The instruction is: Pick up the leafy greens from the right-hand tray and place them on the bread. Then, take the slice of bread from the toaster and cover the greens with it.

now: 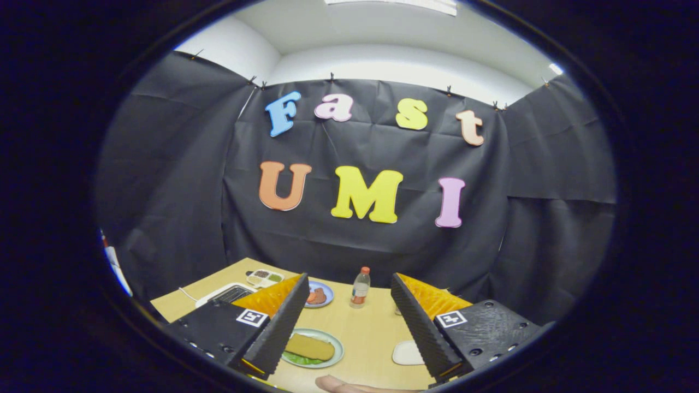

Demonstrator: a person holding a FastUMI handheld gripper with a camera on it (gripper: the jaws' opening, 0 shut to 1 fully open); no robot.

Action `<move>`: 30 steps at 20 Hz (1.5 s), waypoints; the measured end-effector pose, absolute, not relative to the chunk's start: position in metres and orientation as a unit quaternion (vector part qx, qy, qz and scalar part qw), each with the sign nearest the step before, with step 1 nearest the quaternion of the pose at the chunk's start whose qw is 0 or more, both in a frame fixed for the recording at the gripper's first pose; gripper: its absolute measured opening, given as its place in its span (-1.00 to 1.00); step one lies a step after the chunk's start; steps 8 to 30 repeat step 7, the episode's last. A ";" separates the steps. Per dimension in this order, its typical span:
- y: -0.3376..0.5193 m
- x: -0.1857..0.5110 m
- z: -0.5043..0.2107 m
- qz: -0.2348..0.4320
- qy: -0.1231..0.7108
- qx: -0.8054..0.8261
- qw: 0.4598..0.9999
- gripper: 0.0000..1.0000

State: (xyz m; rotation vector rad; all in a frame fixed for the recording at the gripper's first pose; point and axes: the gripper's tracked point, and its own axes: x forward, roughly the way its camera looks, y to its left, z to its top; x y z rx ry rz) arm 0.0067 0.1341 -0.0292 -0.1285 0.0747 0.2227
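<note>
My gripper (349,333) stands open, raised above the wooden table (366,333), with nothing between its fingers. Just inside the left finger (281,327) lies a pale green plate (338,349). On it a slice of bread (310,346) covers leafy greens (297,358), whose edge sticks out underneath. A white toaster (226,295) sits beyond the left finger, towards the table's far left. A small white tray (407,353) lies beside the right finger (420,327), partly hidden by it.
A clear bottle with a red cap (360,287) stands at mid-table beyond the fingers. A blue plate with reddish food (318,295) is left of it. A compartment box (265,278) lies behind the toaster. Part of a hand (338,385) shows at the near edge.
</note>
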 end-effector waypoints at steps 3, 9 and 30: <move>0.112 0.012 -0.017 0.113 0.021 -0.054 0.992 0.91; 0.085 0.029 -0.004 0.119 0.012 -0.035 0.992 0.91; 0.085 0.029 -0.004 0.119 0.012 -0.035 0.992 0.91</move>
